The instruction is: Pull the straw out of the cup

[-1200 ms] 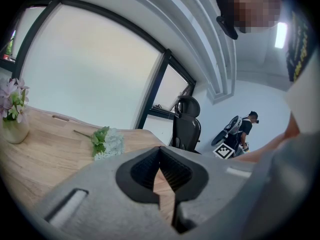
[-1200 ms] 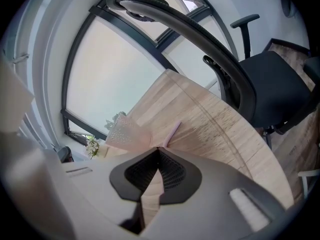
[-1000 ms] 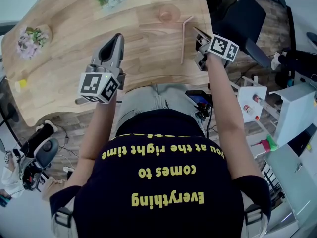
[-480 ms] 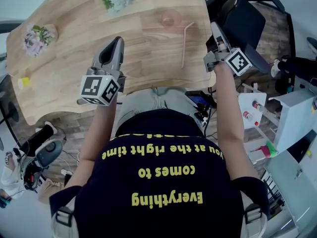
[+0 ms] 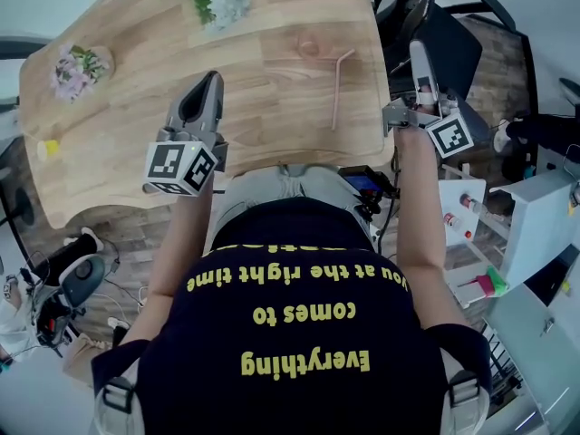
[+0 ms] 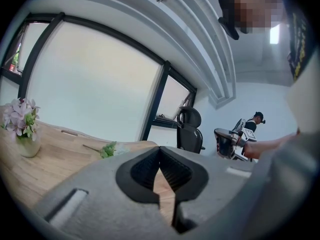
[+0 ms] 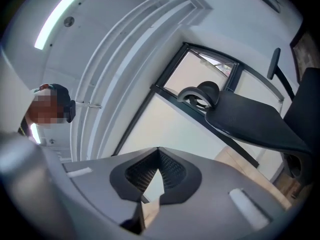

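Straw [image 5: 336,89] on table [image 5: 272,71], apart from fingers [image 5: 420,67]

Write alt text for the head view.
A straw lies on a wooden table beside a clear cup. Seen from above, a person in a black shirt holds up the left hand-held gripper and the right hand-held gripper, both shut and empty.

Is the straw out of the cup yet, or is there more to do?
Looks done: the straw lies flat on the wooden table, beside the clear cup and not in it. In hand: nothing. The left claw and the right claw are both shut and empty, held in the air. Left to do: nothing that I can see.
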A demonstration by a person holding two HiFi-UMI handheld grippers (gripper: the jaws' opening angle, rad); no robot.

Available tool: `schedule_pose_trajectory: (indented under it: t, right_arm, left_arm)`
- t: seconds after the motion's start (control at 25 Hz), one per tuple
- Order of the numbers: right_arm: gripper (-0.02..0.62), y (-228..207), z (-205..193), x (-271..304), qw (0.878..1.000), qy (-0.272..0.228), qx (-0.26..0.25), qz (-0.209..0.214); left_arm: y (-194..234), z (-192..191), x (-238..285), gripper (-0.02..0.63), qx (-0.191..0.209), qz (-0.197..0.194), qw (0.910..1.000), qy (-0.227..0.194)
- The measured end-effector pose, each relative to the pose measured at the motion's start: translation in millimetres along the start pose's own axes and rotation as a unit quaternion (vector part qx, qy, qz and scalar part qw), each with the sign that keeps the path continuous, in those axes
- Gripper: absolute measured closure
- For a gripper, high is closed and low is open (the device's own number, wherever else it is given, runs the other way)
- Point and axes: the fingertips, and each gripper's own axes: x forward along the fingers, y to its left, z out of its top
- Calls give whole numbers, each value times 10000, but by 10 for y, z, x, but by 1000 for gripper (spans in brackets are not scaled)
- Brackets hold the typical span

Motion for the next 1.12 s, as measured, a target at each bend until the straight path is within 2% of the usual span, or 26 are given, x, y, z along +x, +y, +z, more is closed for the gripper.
schedule_pose_trajectory:
  t: [0.32,0.52,0.84,0.96,1.12]
  right_arm:
    - [589,438,258,58,9979,-187,-379,495]
    - [589,608,316,85,9954,-236,-662,645]
    - [589,896,422,78,9918,-617,-752,826]
    - [589,1003,435,89,9893,-629,-1001,858]
    - [589,1170,424,104,9823,-517,-1591,843]
  left_arm:
    - [53,219,-128,604,88,163,9995,-273]
    - [102,365,-199,604,145,255,9986,-438]
    - [136,503,-333,604,215,373,9972,-605]
    - [135,556,-397,604,246,425,9964,-698]
    - [142,588,-466,604,246,471,9956,-770]
